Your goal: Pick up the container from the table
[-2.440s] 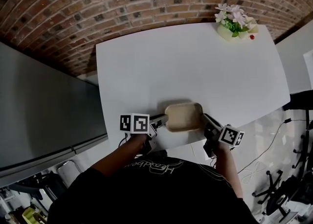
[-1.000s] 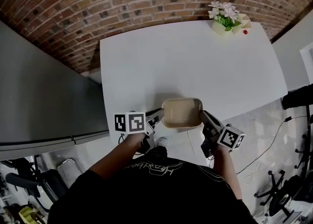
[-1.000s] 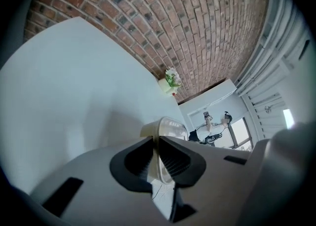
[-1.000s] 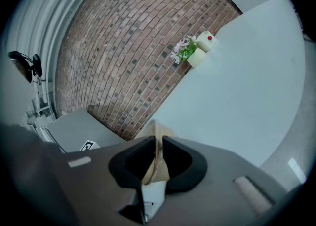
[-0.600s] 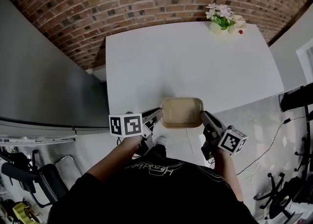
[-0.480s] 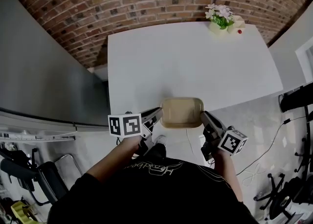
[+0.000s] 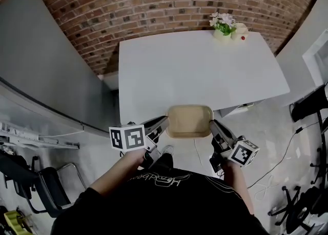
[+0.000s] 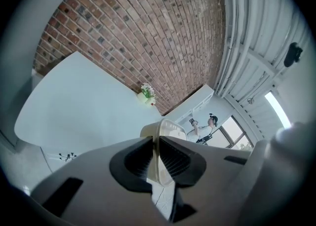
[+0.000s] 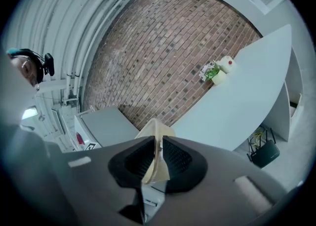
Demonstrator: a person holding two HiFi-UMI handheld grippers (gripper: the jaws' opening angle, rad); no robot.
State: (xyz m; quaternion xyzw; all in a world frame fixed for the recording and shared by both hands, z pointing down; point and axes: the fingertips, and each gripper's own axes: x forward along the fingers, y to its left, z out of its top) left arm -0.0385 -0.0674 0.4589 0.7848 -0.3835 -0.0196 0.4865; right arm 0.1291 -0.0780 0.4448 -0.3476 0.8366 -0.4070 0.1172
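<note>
The pick-up looks all but done. The left tongs (image 7: 161, 124) and the right tongs (image 7: 212, 125) each pinch an opposite short end of the container (image 7: 189, 120), which hangs between them. It seems clear of the worktop (image 7: 195, 72), whose near edge runs behind the container's far side, with floor showing beneath its near side. In the left gripper view the ribbed pads are closed down to a narrow slit with the thin rim clamped between them. The right gripper view shows the same pinch on the other end. As a judgement, what remains is to hold the lift. That calls for both tongs moving together at equal height and spacing, since pulling apart or twisting could bend the light rim or let it slip. The container is a shallow, beige, rounded-corner rectangle with a thin flared lip, and it looks empty and lightweight. A small pot of flowers (image 7: 222, 24) sits well beyond the right tongs, at the worktop's far edge.
</note>
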